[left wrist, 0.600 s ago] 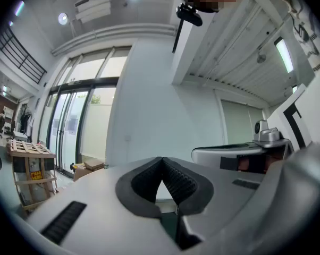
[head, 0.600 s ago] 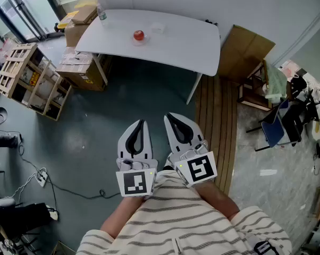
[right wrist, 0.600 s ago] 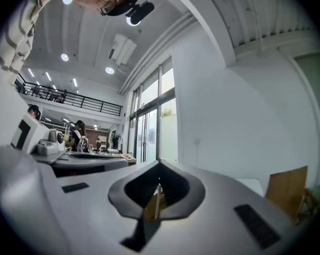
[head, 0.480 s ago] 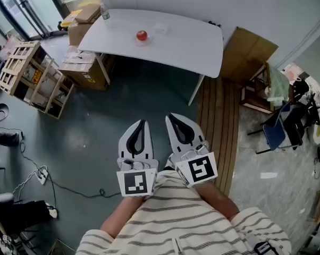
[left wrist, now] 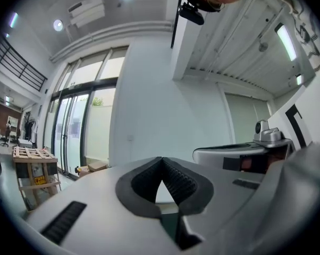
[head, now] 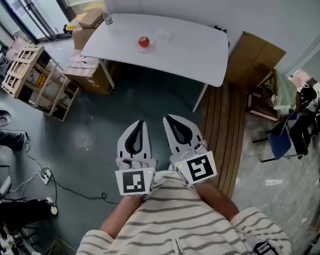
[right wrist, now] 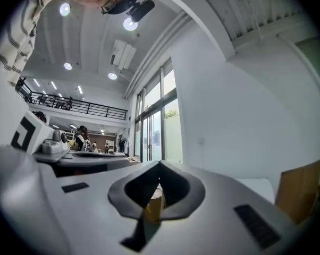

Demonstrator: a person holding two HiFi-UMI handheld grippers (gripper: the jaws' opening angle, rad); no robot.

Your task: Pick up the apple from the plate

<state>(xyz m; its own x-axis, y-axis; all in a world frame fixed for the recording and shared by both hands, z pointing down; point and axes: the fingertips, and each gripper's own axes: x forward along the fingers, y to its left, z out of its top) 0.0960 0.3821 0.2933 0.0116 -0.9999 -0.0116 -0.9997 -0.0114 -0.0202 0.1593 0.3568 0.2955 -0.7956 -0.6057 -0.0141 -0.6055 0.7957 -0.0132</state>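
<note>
A red apple [head: 144, 41] lies on a small clear plate [head: 148, 48] near the far side of the white table [head: 192, 52], far ahead of me in the head view. Both grippers are held close to my body, over the floor and well short of the table. My left gripper [head: 141, 122] is shut with nothing in it, its ribbed pads meeting at the tip [left wrist: 161, 159]. My right gripper [head: 168, 118] beside it is shut and empty too [right wrist: 159, 163]. Neither gripper view shows the apple.
A bottle [head: 107, 18] stands at the table's far left corner and a small clear thing [head: 163, 34] lies near the apple. Cardboard boxes [head: 88, 70] and wooden crates [head: 32, 73] stand left of the table. Wooden decking [head: 218, 126] and chairs [head: 279, 126] are at the right; cables [head: 43, 177] trail on the floor.
The table and apple have slid slightly down and right in the head view as the camera shifted. Both grippers stay shut in the same place before my body.
</note>
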